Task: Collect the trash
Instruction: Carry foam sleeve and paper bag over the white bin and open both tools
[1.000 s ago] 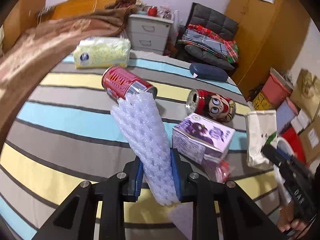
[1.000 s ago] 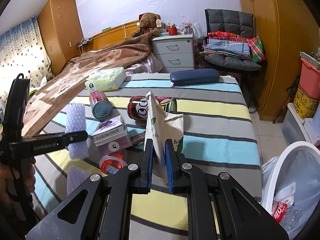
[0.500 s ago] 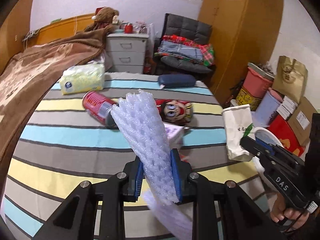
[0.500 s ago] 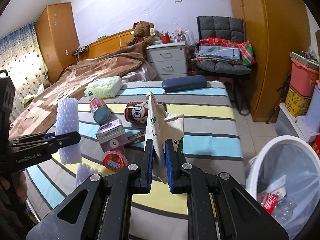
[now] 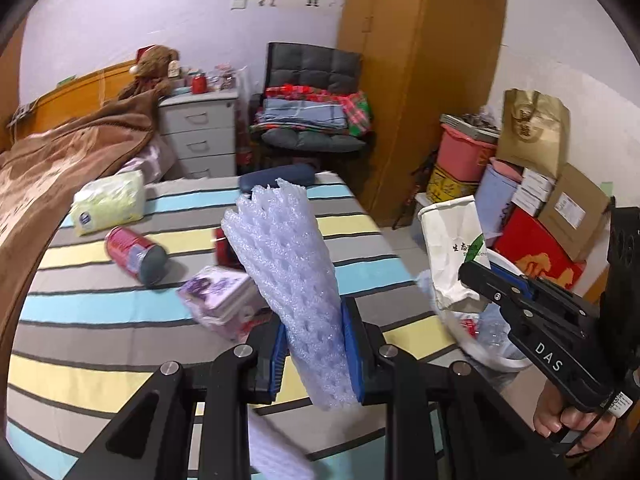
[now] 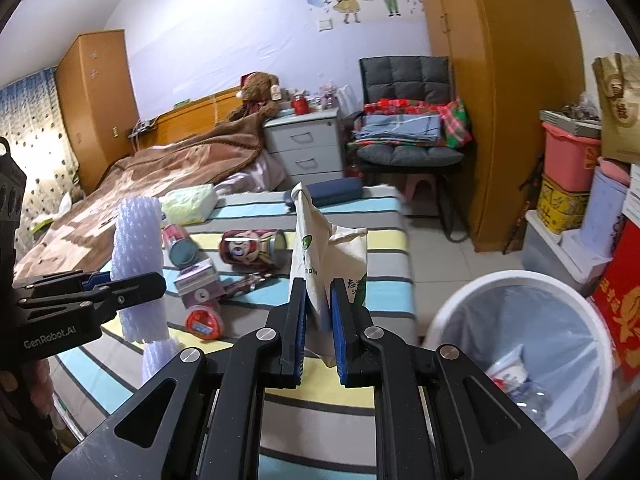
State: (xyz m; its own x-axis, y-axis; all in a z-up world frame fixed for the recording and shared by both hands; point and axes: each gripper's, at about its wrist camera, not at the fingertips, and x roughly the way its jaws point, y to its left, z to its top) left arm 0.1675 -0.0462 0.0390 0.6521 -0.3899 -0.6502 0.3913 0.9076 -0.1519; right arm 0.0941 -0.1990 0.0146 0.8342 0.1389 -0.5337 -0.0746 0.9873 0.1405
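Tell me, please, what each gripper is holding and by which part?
Left gripper clamps the foam net sleeve near its lower end; right gripper pinches the white paper bag near its bottom.

left tool (image 5: pixel 314 354) clamped, angled downward, right tool (image 6: pixel 318 330) clamped, angled downward

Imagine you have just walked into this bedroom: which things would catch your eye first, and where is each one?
First, the white foam fruit net standing up, clamped in the left gripper over the striped bed. Next, the crumpled white paper bag pinched in the right gripper, with the plastic-lined white trash bin on the floor to its right. Behind them, the cartoon-face can lies on its side on the bed.
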